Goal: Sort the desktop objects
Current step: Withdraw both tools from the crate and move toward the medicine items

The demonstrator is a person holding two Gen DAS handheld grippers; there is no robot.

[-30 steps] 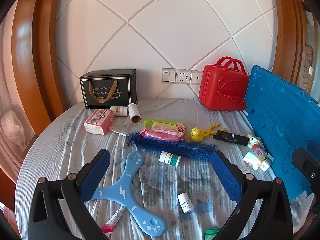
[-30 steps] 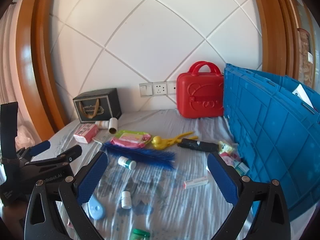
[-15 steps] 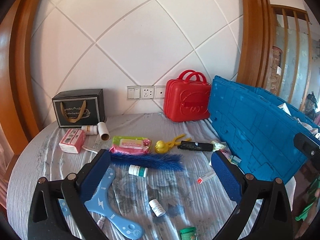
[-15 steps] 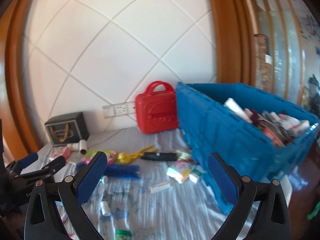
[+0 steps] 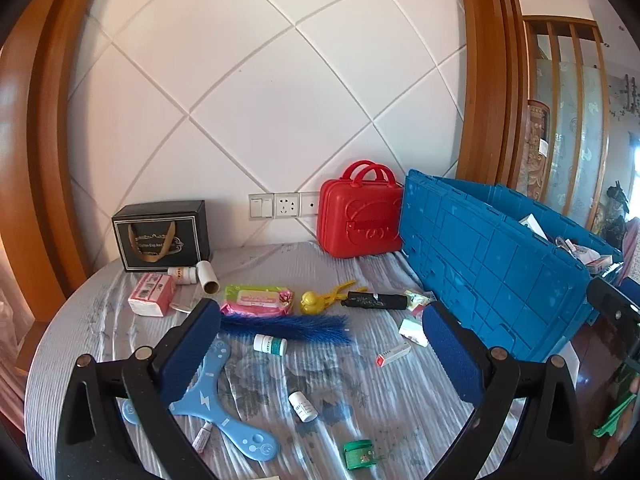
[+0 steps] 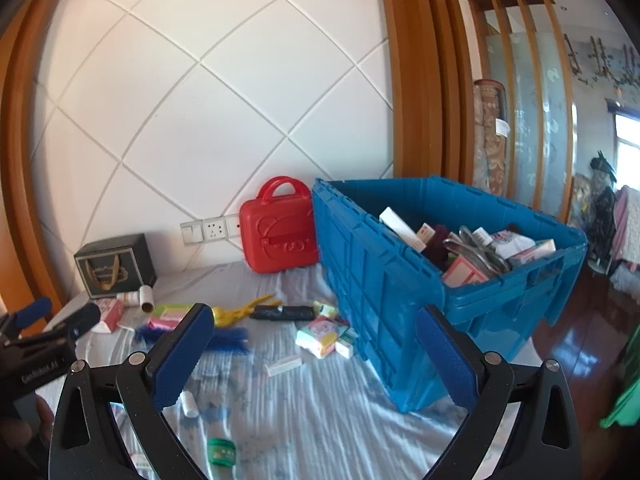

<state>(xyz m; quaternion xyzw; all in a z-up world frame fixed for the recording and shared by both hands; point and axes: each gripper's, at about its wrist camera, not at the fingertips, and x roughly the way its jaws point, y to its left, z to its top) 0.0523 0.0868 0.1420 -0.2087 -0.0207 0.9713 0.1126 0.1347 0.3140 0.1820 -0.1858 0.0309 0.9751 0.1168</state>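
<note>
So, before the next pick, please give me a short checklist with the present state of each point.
1. Left hand-held gripper open and holding nothing: ok.
2. Right hand-held gripper open and holding nothing: ok.
3. Blue crate open, with room on top: ok.
4. Items left on the table: not ok; white bottle, green jar and blue boomerang lie loose.
5. Which item to pick next: cannot tell.

The left gripper (image 5: 320, 344) hangs with jaws spread wide, holding nothing; the right gripper (image 6: 316, 350) likewise gapes empty.
</note>
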